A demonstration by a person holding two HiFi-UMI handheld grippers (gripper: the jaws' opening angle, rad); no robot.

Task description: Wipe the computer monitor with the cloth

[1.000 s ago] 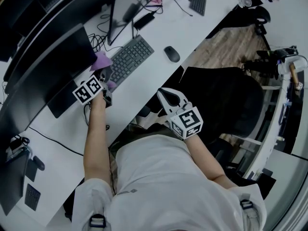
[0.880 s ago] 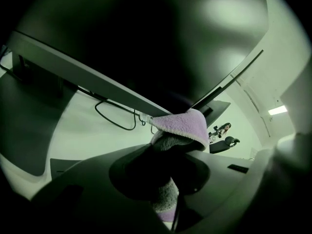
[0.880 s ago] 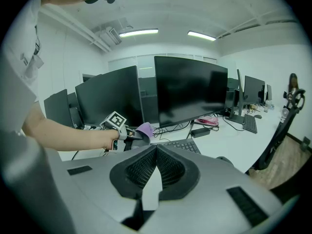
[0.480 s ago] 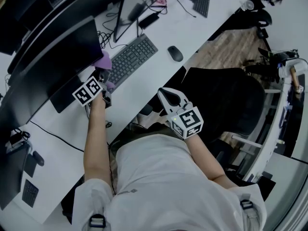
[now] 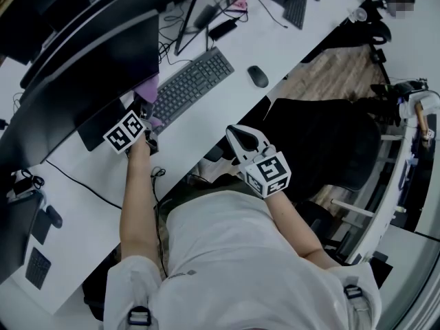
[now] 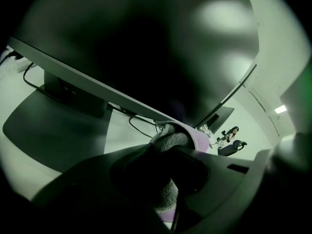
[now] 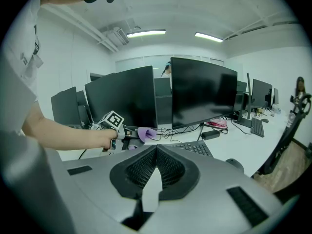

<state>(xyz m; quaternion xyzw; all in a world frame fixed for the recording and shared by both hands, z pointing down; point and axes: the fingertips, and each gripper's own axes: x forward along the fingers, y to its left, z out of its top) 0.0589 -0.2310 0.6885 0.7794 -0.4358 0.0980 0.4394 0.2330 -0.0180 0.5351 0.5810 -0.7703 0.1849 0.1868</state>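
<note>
White desk [image 5: 206, 126] is carrying a monitor base [image 5: 93, 133], a dark kbd [image 5: 191, 85] w/ a mouse [image 5: 258, 76] lying to its right, tangled cables [image 5: 167, 45] behind, and a 2nd kbd [image 5: 297, 7] sitting farther along.

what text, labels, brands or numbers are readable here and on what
No text can be read.
Keyboard: key legends too small.
Marker cubes: square patterns, no letters.
Monitor: no brand shows.
Shirt: small print, too blurred.
</note>
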